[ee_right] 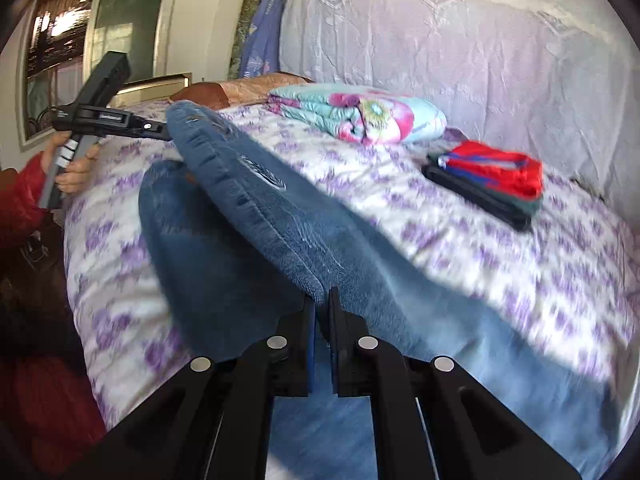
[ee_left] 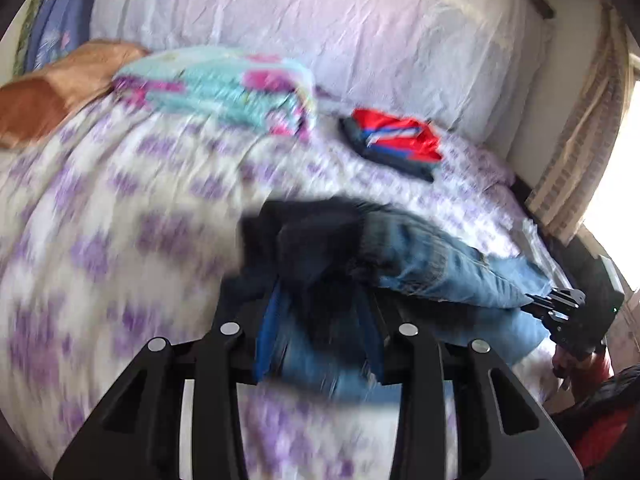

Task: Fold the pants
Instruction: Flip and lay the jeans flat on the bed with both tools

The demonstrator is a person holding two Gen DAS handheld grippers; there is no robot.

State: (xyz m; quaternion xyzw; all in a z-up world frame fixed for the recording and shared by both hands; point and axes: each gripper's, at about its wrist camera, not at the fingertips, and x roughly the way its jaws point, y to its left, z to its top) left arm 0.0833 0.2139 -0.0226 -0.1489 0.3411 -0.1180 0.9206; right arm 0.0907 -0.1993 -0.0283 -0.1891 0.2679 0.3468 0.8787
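- The blue jeans (ee_right: 256, 216) hang stretched between both grippers, lifted over the purple-flowered bedspread (ee_right: 460, 248) at frame centre.
- The left gripper (ee_left: 316, 320) is partly closed, pinching a bunched dark waistband.
- The right gripper (ee_right: 322, 312) is clamped tight on the denim edge at lower centre.
- Folded clothes (ee_right: 488, 180) lie at the right.

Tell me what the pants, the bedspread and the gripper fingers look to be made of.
Pants: blue denim, faded matte, with stitched seams; likely cotton.
Bedspread: soft woven cloth, white with a purple print, slightly wrinkled; the fibre is unclear.
Gripper fingers: rigid black matte plastic, by the look, with silver round fasteners.
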